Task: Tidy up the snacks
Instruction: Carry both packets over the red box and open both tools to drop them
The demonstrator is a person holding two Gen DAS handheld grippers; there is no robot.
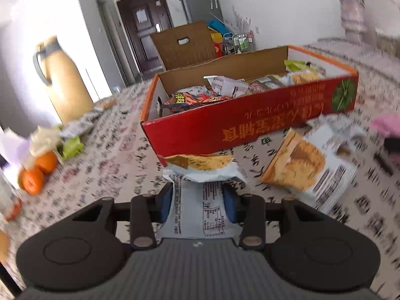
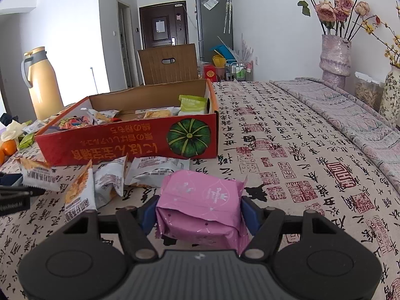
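Observation:
My left gripper is shut on a white and orange snack packet, held above the table in front of the red cardboard box. The box holds several snack packets. My right gripper is shut on a pink snack packet, in front of the same red box. Several white and orange snack packets lie on the table before the box; one shows in the left wrist view. My left gripper with its packet shows at the left edge of the right wrist view.
A yellow thermos jug stands at the left, with oranges and green packets near it. Flower vases stand at the right on a folded cloth. A brown chair back is behind the box.

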